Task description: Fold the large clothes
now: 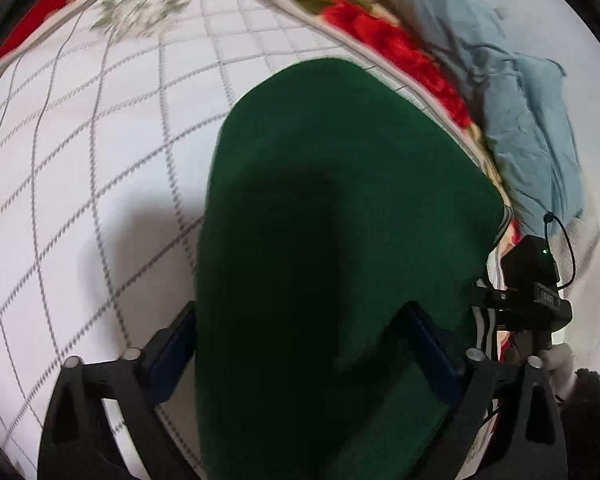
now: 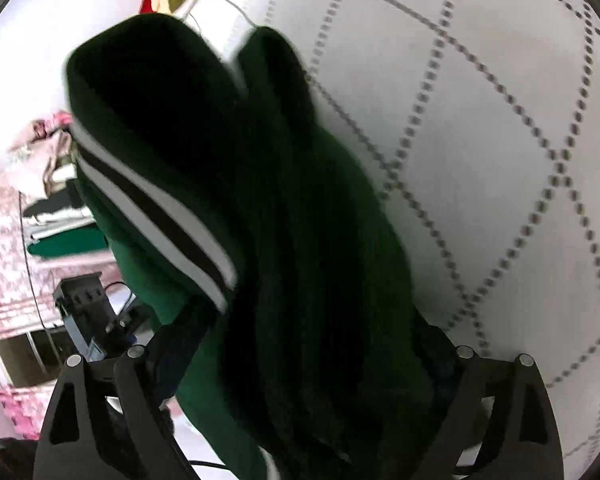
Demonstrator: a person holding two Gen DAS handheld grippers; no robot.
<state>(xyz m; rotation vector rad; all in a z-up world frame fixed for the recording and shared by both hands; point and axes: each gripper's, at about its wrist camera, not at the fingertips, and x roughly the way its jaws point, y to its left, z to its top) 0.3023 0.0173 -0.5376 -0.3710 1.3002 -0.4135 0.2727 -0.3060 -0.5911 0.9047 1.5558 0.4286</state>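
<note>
Green garment point(image 1: 340, 208) fills both wide-spread grippers point(image 1: 300, 344) point(image 2: 300, 360), hiding whether pads clamp it.

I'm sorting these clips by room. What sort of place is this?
Most likely a bedroom: a white quilted mattress with a grey grid pattern, a red floral blanket along its edge, and a blue-grey pillow.
</note>
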